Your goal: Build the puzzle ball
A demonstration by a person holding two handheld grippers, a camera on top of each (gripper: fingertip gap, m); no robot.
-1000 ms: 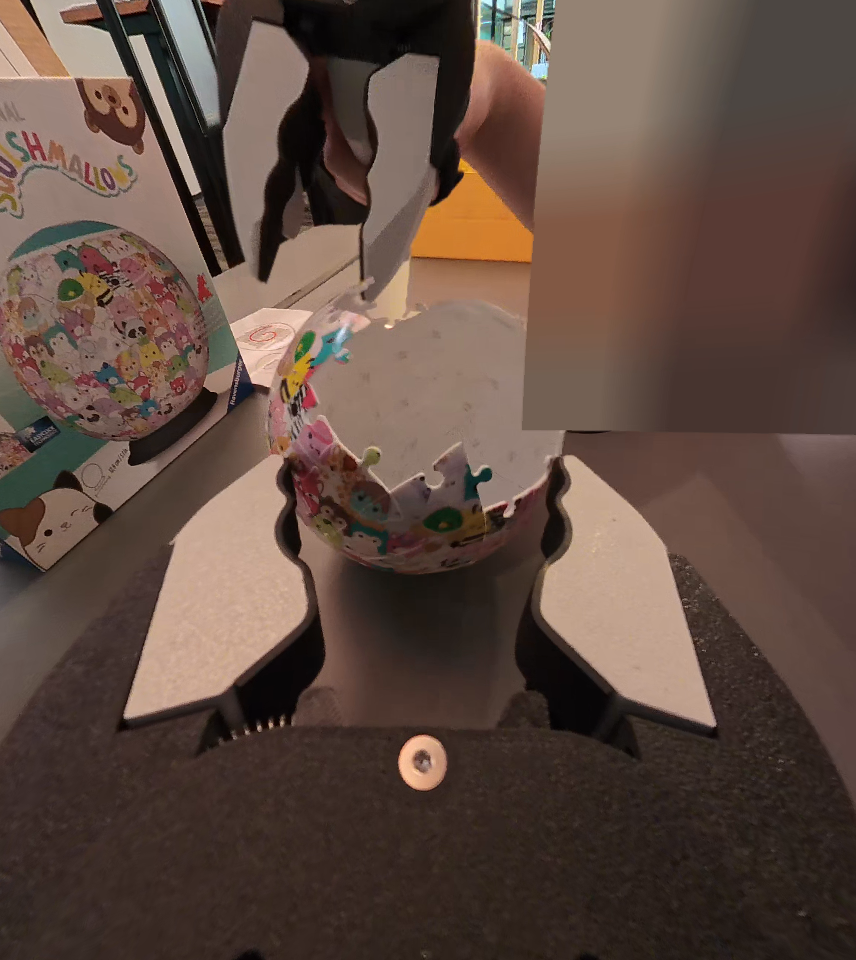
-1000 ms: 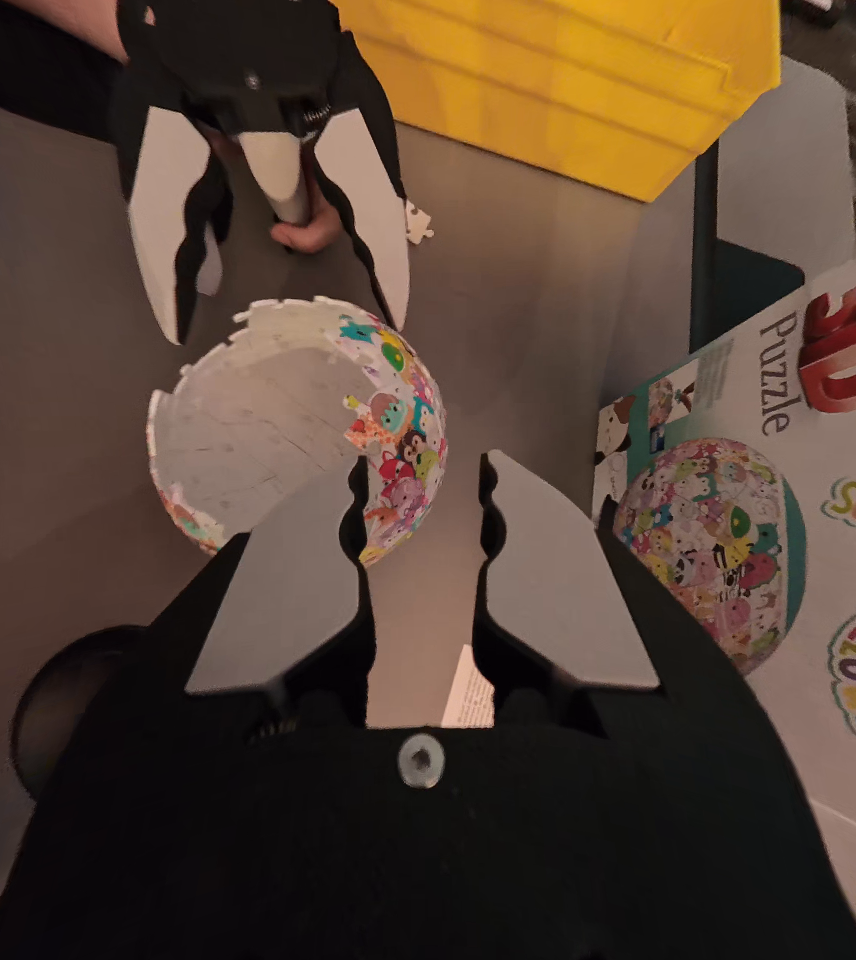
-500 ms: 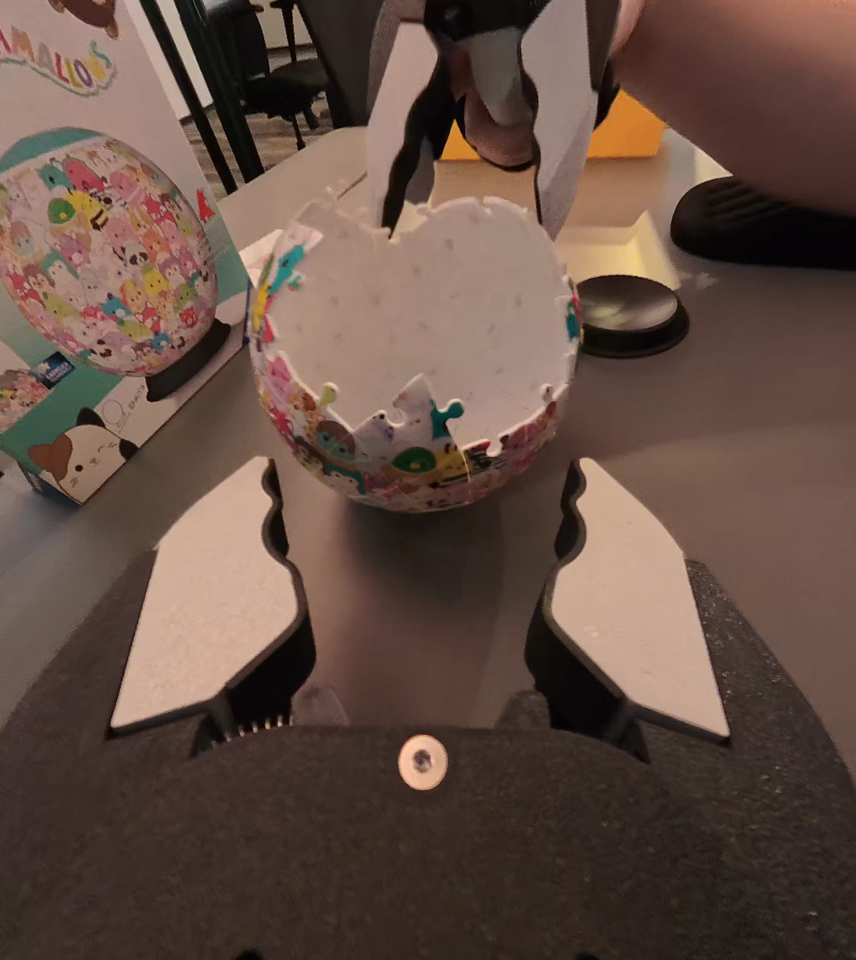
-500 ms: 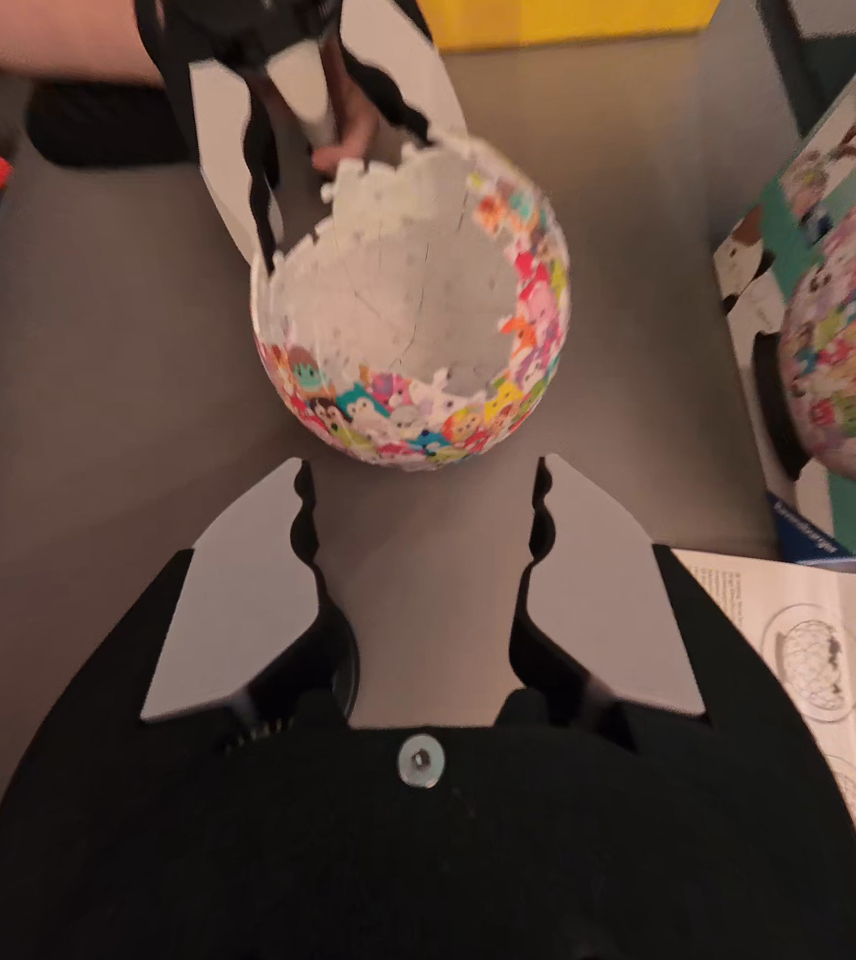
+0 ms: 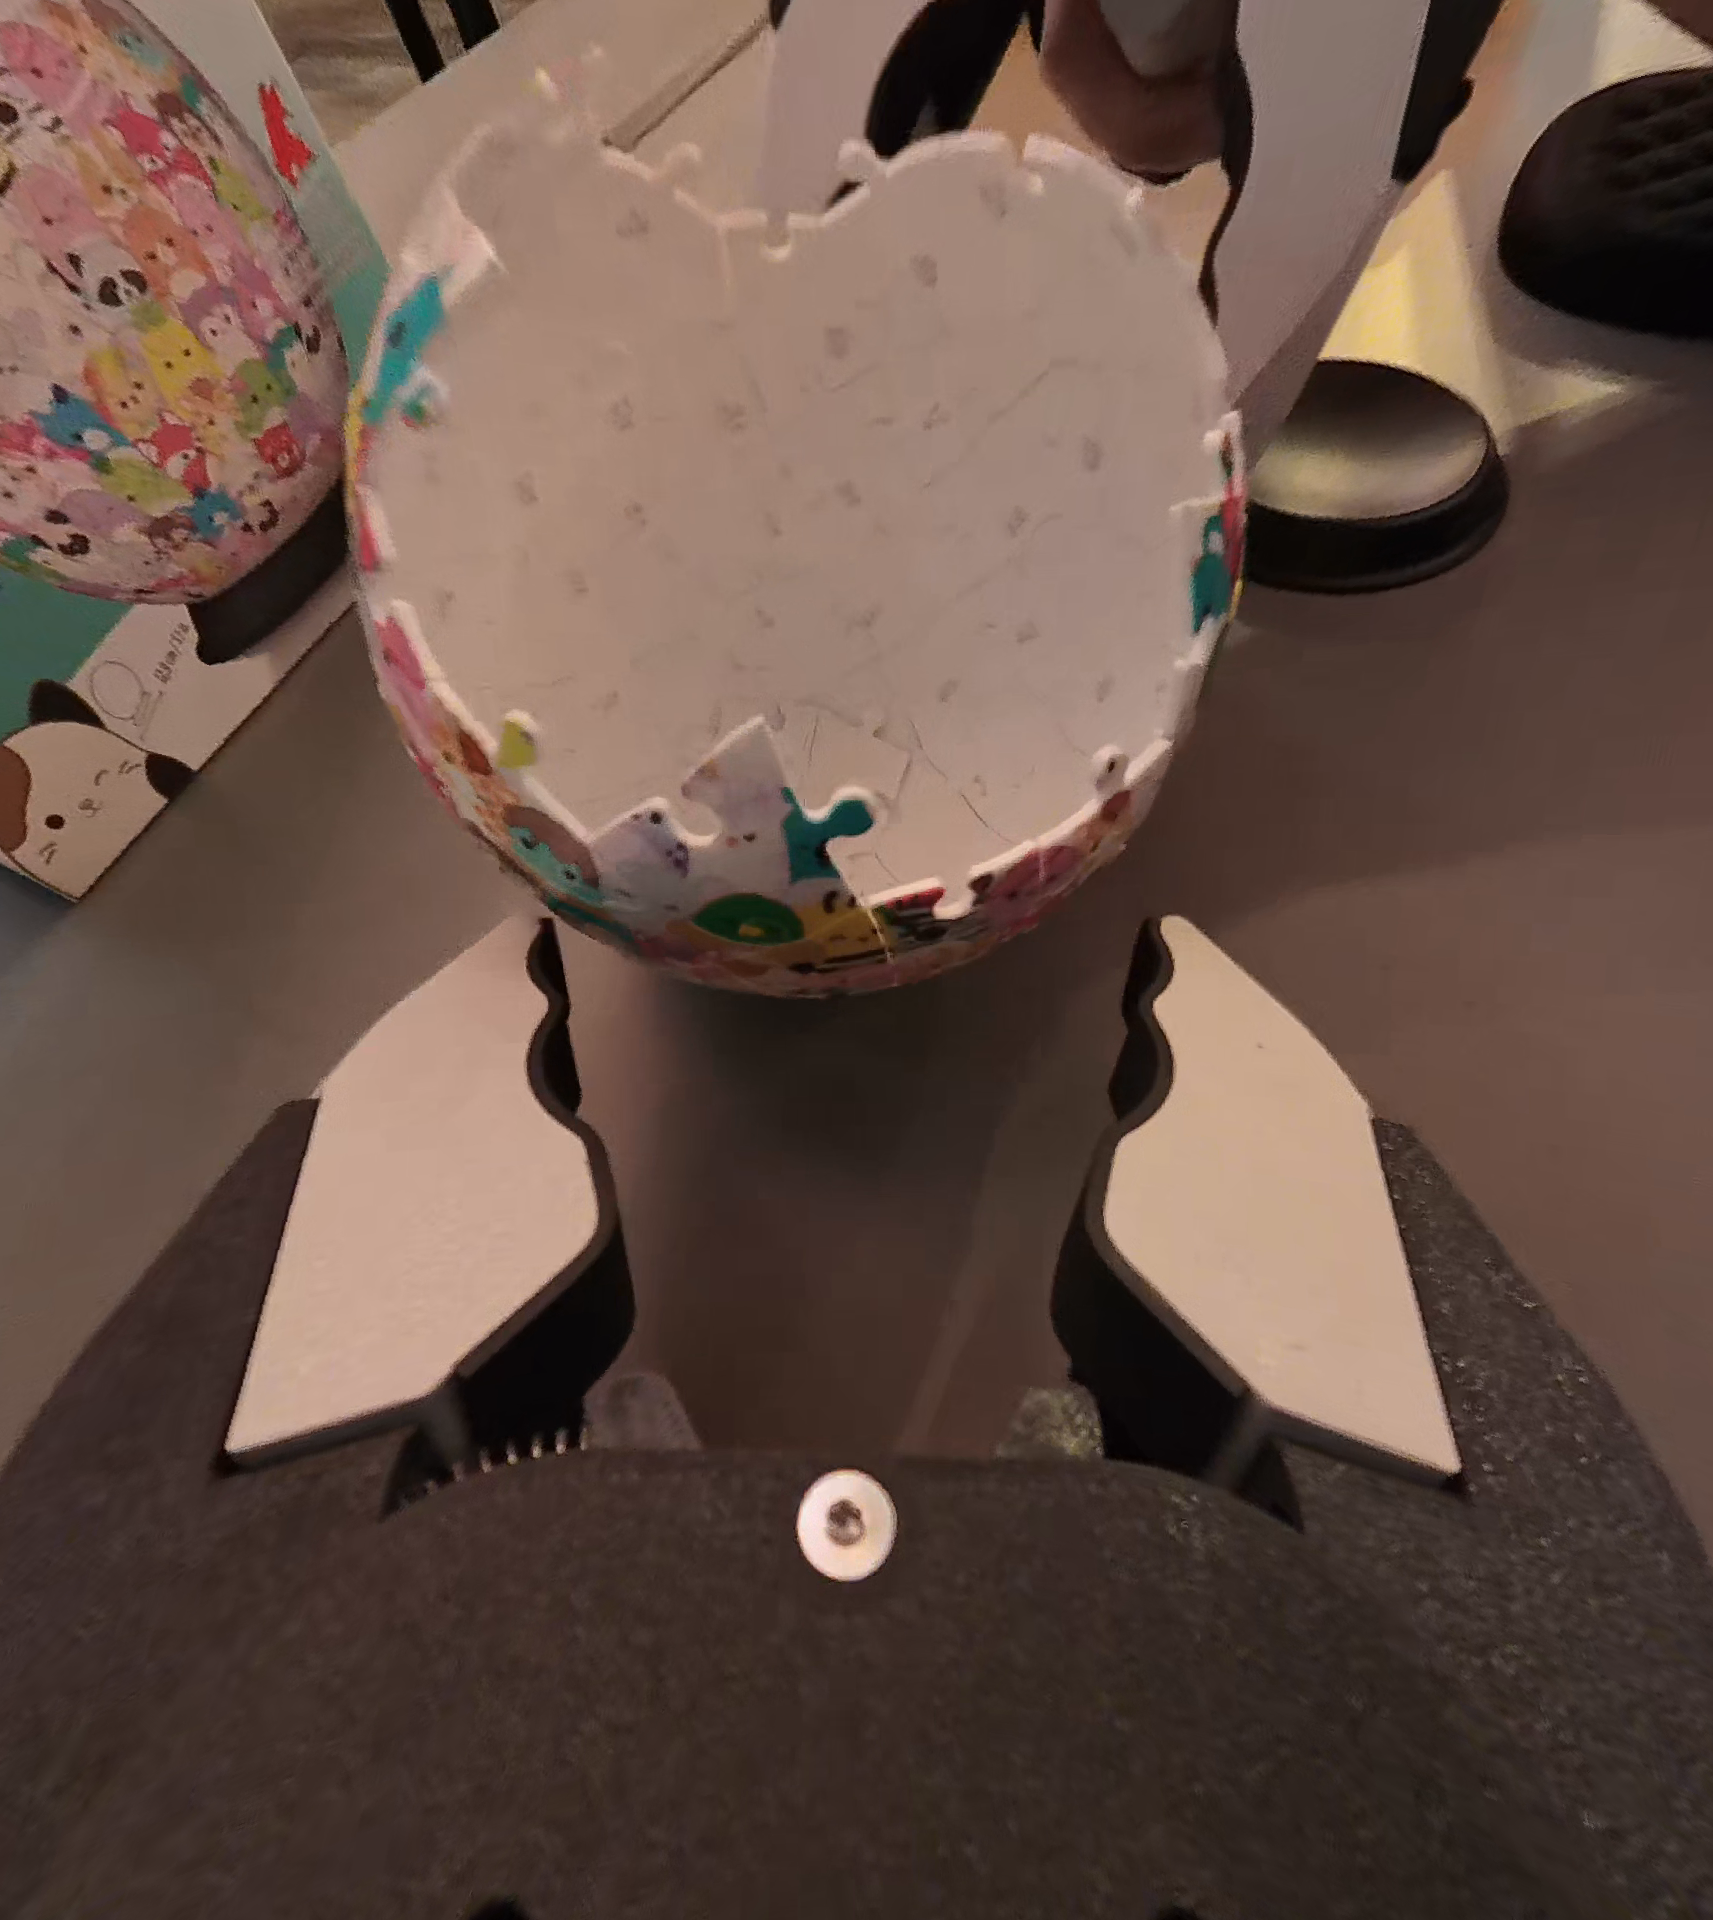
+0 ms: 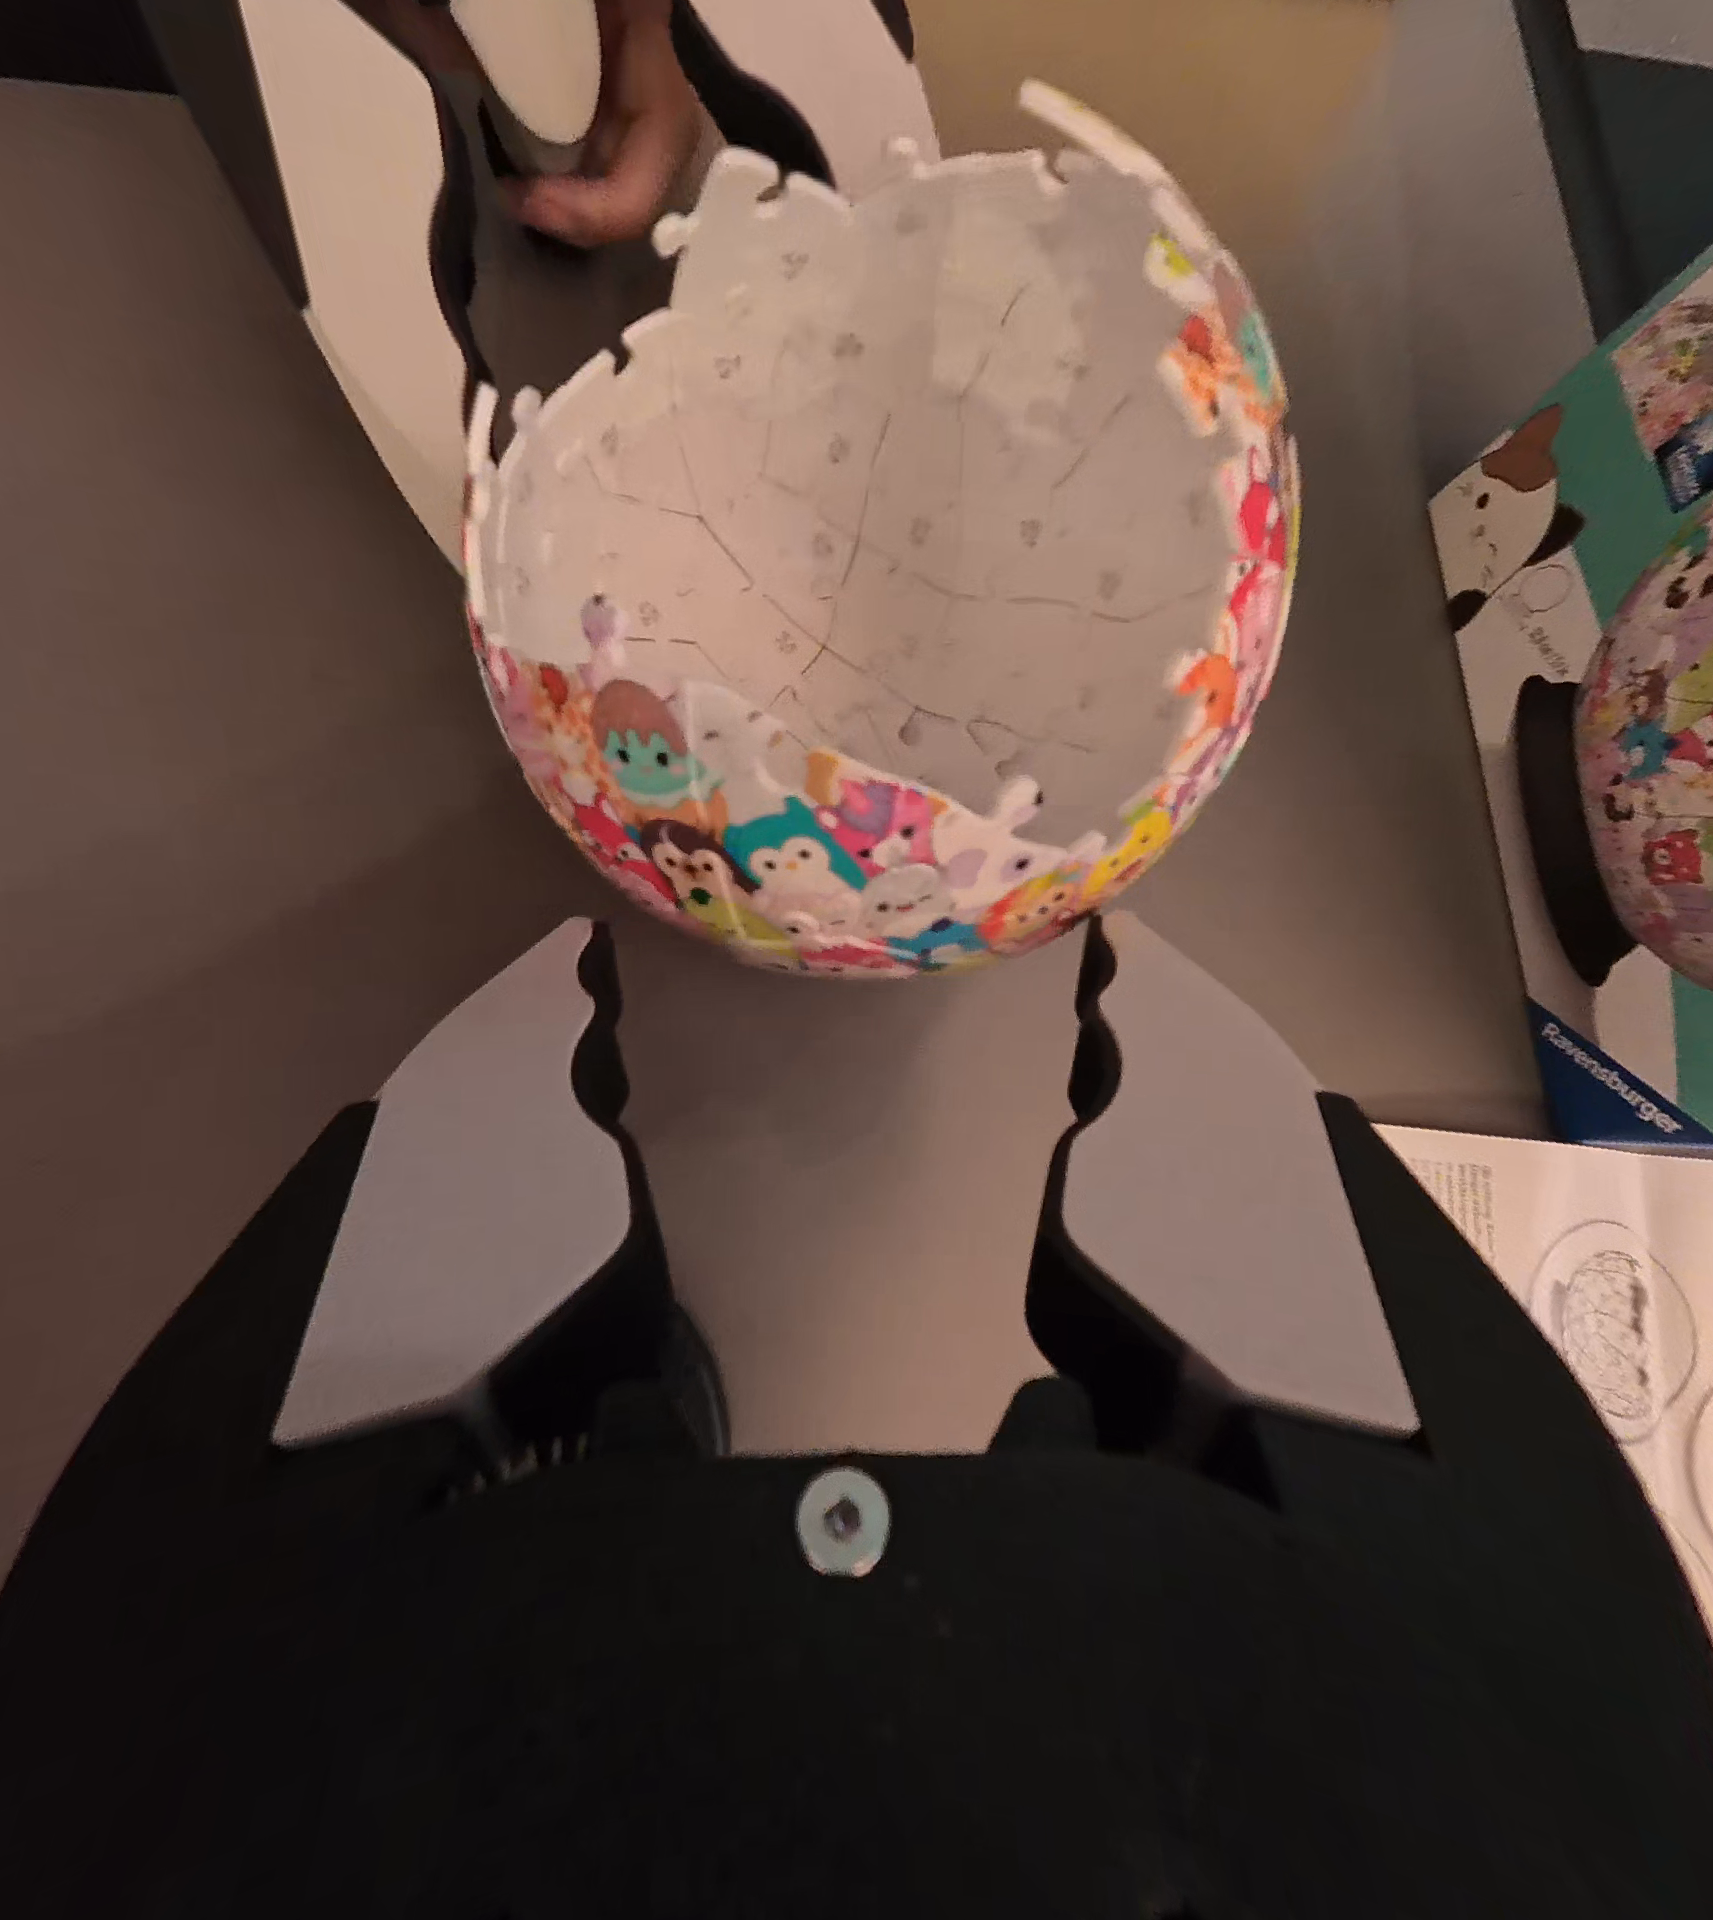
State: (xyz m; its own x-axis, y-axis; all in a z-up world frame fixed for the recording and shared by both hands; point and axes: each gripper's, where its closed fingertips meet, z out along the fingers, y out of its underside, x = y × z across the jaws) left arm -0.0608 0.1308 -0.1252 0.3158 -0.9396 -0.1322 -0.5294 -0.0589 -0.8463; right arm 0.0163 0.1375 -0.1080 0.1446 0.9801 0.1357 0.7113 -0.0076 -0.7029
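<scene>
Both grippers spread, flanking puzzle ball (image 5: pixel 800 499), seemingly untouched

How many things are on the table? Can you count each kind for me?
Half-built puzzle ball: 1
Puzzle box: 1
Instruction sheet: 1
Black round stand: 1
Tools: 2, left tool and right tool
Total: 6

You are bringing both grippers closer around the puzzle ball (image 5: pixel 800 561). The right gripper (image 6: pixel 841 940) is standing wider open than before.
</scene>
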